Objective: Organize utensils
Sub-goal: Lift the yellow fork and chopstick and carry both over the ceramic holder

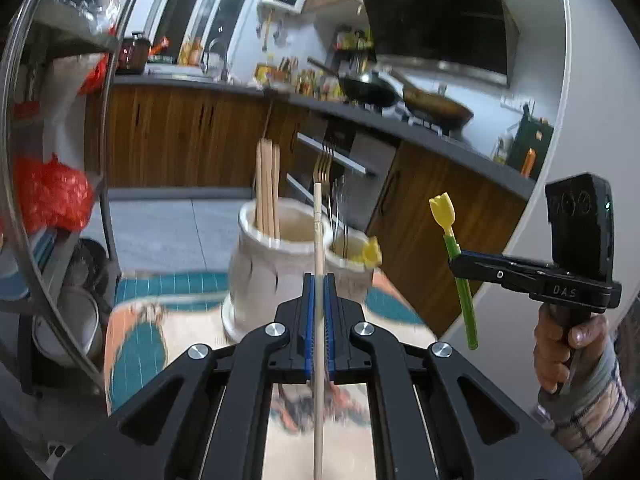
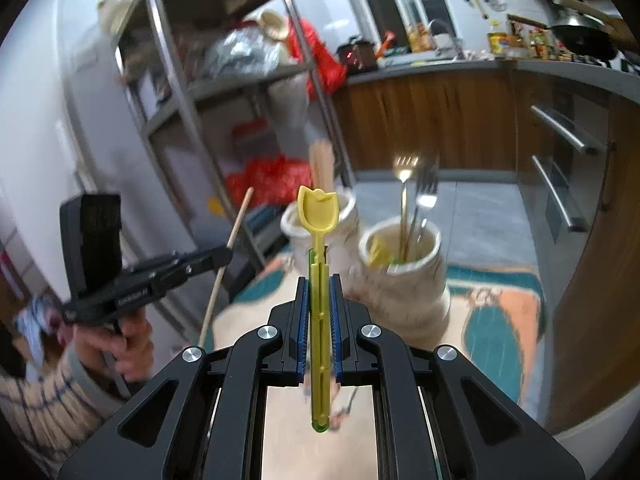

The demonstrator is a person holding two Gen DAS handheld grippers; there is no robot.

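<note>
My left gripper (image 1: 319, 280) is shut on a single wooden chopstick (image 1: 318, 240) and holds it upright above the table, in front of two white ceramic jars. The left jar (image 1: 268, 272) holds several wooden chopsticks (image 1: 267, 188). The right jar (image 2: 404, 280) holds forks (image 2: 416, 200) and a yellow utensil. My right gripper (image 2: 319, 280) is shut on a yellow and green plastic spoon (image 2: 318, 216), held upright near the jars. The right gripper (image 1: 460, 262) also shows in the left wrist view; the left gripper (image 2: 226, 254) shows in the right wrist view.
The jars stand on a table covered by a teal, orange and cream patterned cloth (image 2: 496, 332). A metal shelf rack (image 2: 224, 92) with bags and dishes stands to the left. Kitchen counter (image 1: 360, 112) with woks and wooden cabinets lies behind.
</note>
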